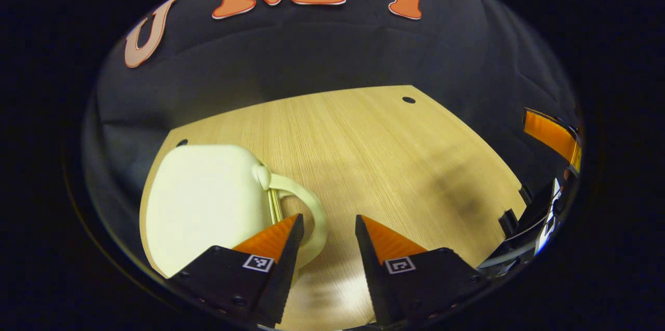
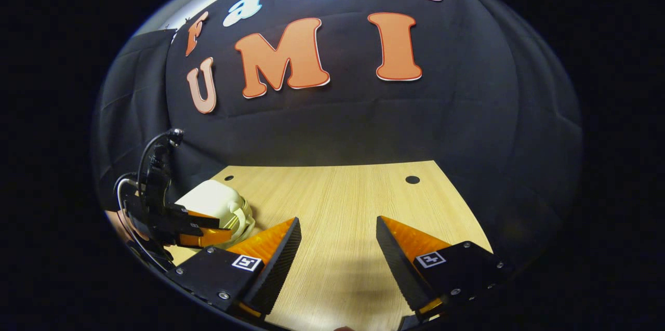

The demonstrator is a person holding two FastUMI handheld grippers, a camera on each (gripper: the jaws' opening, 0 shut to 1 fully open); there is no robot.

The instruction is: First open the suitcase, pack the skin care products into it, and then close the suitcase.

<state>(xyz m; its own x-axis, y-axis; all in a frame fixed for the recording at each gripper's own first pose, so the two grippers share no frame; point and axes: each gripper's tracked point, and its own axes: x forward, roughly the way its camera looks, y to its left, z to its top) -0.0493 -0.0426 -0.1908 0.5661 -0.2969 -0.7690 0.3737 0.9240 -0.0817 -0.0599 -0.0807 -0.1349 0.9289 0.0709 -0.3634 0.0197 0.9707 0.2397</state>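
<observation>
wooden table (image 1: pixel 395 154), both tools agape, empty

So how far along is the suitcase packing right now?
Hard to tell: the cream suitcase lies shut on the table, with no products seen. In hand: the open left gripper hovers at its handle; the right gripper is open, empty. Any remaining steps can't be judged.

Cream suitcase (image 1: pixel 202 201), light woodgrain table (image 1: pixel 374 154)
</observation>
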